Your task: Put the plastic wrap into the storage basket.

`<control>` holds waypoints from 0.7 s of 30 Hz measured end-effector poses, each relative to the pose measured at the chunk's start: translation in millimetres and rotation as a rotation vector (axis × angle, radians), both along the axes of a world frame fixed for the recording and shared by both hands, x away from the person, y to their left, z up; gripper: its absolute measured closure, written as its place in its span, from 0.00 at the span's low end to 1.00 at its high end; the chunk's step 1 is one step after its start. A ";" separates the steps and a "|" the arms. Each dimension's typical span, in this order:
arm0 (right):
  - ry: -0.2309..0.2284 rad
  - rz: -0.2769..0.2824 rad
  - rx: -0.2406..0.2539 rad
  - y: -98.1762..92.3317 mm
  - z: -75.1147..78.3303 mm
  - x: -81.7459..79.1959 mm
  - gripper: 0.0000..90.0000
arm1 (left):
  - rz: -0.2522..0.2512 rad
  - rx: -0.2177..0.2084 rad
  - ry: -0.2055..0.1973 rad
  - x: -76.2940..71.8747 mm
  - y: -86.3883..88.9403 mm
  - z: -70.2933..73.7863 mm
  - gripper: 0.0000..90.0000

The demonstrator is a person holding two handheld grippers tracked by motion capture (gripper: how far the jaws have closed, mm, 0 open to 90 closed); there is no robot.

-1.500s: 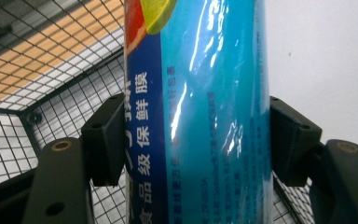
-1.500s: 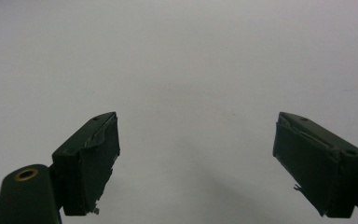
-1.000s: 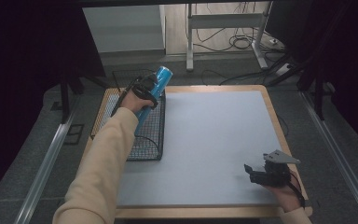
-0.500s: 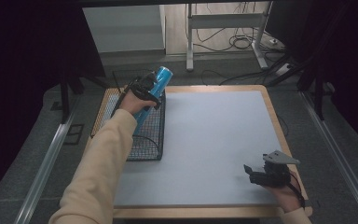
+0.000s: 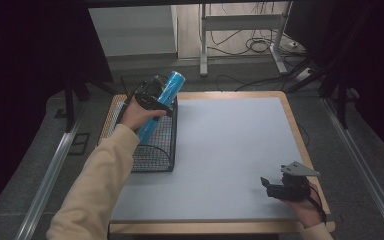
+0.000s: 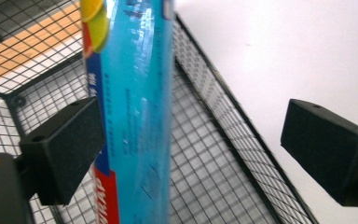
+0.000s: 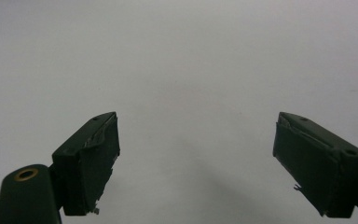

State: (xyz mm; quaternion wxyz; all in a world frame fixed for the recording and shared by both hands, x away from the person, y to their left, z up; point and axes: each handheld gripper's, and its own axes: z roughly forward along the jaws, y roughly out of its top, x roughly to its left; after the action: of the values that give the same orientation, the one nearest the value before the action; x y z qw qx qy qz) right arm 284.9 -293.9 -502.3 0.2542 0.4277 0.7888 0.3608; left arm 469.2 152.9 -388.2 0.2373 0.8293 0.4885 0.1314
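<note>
A long blue roll of wrap [image 5: 161, 102] [image 6: 130, 116] leans tilted in a black wire basket [image 5: 155, 150] [image 6: 214, 154], its top sticking out over the far rim. My left gripper [image 5: 152, 97] [image 6: 196, 149] is around the roll's upper part. Its jaws have just been opening and now stand wide: the roll lies close against the left pad [image 6: 63, 149], far from the right one. My right gripper [image 5: 267, 184] [image 7: 209, 158] rests open and empty above the white table top [image 5: 230, 150], near the front right corner.
The basket stands on the table's left side, on the wooden border. A wooden edge [image 5: 295, 125] frames the white surface. Beyond the table are a metal stand [image 5: 240, 30] and cables on the floor.
The left hand has shifted slightly up by the roll, which still leans in the basket. The right hand has not moved.
</note>
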 end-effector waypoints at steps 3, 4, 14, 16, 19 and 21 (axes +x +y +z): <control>-0.001 0.001 0.000 0.3 0.1 -0.3 0.16 | -0.014 -0.016 -0.021 -9.4 0.8 4.4 0.08; -0.002 0.001 0.001 0.8 0.4 -0.7 0.16 | -0.029 -0.036 -0.045 -20.1 -0.2 9.8 0.09; -0.004 0.002 0.001 2.6 1.4 -2.4 0.16 | -0.150 -0.099 -0.091 -70.5 -23.7 18.6 0.12; -0.004 0.002 0.001 2.8 1.3 -2.5 0.16 | -0.160 -0.104 -0.094 -74.8 -26.6 18.0 0.12; -0.002 0.004 -0.001 3.5 0.8 -2.1 0.16 | -0.190 -0.120 -0.099 -87.5 -36.5 14.6 0.13; -0.001 0.004 -0.002 3.7 0.6 -2.1 0.16 | -0.225 -0.134 -0.089 -99.2 -47.5 8.0 0.13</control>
State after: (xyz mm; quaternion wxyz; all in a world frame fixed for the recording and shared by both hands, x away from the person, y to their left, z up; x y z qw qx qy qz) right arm 282.8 -290.2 -501.7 0.2545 0.4255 0.7900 0.3607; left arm 369.9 105.5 -380.2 0.3269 0.8544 0.3892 0.1075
